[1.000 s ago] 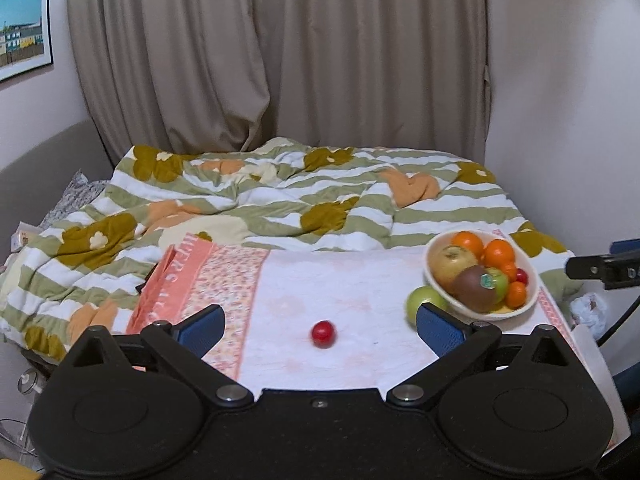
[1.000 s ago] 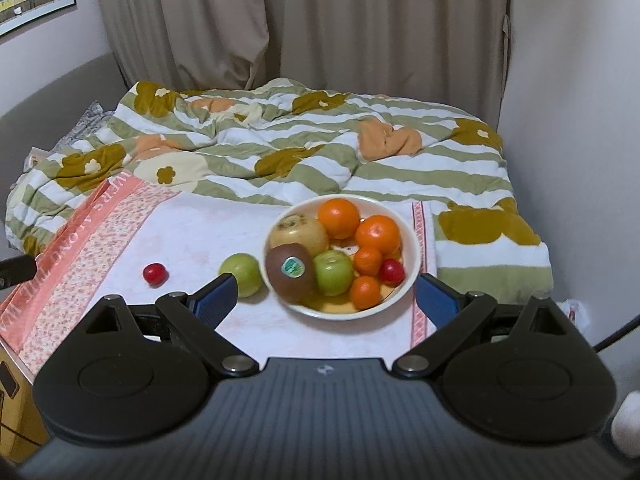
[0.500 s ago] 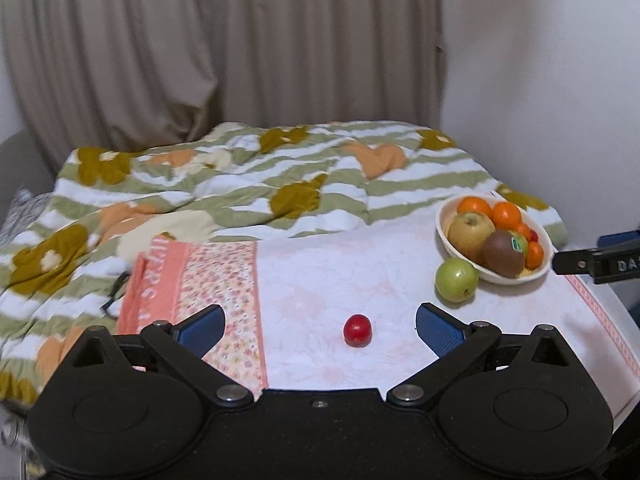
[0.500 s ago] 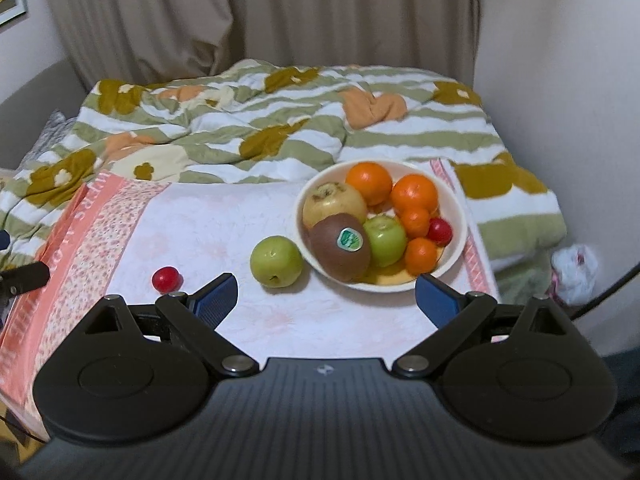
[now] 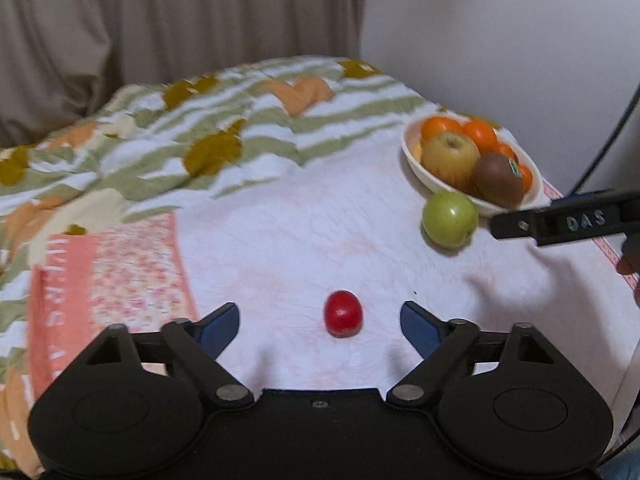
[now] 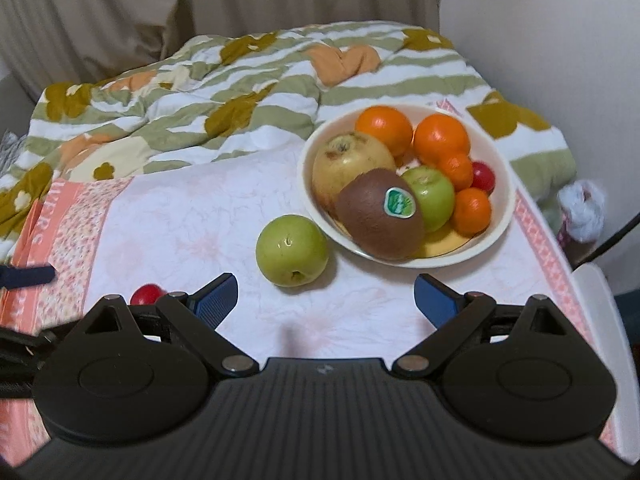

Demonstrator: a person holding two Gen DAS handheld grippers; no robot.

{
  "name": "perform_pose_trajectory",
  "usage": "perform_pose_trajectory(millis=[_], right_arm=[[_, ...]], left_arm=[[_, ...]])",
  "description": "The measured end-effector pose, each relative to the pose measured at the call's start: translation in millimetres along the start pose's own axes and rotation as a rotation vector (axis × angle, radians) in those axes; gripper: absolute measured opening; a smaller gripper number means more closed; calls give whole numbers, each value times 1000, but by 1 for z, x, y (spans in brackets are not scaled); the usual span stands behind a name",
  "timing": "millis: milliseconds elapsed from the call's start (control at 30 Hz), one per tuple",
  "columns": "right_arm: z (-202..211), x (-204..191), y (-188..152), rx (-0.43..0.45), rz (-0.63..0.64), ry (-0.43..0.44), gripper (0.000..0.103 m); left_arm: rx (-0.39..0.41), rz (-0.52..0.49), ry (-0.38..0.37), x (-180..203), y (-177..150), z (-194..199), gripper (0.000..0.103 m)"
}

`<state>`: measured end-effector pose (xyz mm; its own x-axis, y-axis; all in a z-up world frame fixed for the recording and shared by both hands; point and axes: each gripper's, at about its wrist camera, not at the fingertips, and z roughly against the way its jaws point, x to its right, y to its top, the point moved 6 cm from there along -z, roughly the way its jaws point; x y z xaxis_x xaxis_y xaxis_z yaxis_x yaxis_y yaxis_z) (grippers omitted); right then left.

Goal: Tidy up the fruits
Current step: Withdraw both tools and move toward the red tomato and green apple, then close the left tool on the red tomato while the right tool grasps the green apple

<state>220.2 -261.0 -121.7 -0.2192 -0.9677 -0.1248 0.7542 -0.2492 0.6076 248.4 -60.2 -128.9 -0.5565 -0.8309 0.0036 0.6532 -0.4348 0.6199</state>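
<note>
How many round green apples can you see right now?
2. One round green apple lies on the pink cloth beside the white bowl; the other sits inside it behind the kiwi. More may be buried.

Bowl (image 6: 505,216) on cloth (image 6: 192,236), far right part. Cloth on bed. Blanket (image 6: 248,92) behind bowl, curtain (image 6: 200,0) behind blanket. Apple (image 6: 292,255) on cloth, just left of bowl, nearly touching rim. Small tomato (image 5: 343,313) on cloth, well left of bowl and nearer camera. In bowl: kiwi (image 6: 380,220) at front, big apple (image 6: 348,166) behind kiwi at left, oranges (image 6: 384,125) at back, small fruits at right. Wall right of bowl.
</note>
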Motion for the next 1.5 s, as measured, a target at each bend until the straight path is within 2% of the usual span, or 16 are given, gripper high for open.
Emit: perform_pose_trajectory(millis=[33,100,167,233,367,533,733,867,1033,1167,1333,1500], right_arm=[[-4,-1,-1,-4,-12,2,103],[-12,-3,0,-15,-34,7,103],[-19,-4,1,-26,-44,6,103],[-26,-5,1,-37,-49,6,103],[-36,-5,2,-51,-53,13,103],[-46,-7,3,-65,-43,25,103],[-55,-9,5,-73,-32,42,96],[-61,-13,7,-80,-19,57,87],[-65,-15,8,-78,-8,64,82],[-69,-17,9,-79,6,66,71],[-63,-24,8,-70,52,61,71],[-40,-30,8,-32,74,72,71]], left_arm=[[-15,-7,-14,1,-1,-7,75],[-45,-15,-36,2,-3,-18,67],[-63,-10,-47,3,-4,-27,66],[-73,-3,-58,3,-4,-35,60],[-83,7,-65,3,-3,-45,55],[-104,28,-72,4,-2,-56,33],[-95,24,-46,4,-1,-57,32],[-92,46,-26,-4,-3,-55,32],[-91,73,-4,-14,-7,-51,32],[-88,89,10,-17,-10,-47,32],[-70,107,24,-19,-12,-34,32],[-26,119,34,-16,-9,-13,32]])
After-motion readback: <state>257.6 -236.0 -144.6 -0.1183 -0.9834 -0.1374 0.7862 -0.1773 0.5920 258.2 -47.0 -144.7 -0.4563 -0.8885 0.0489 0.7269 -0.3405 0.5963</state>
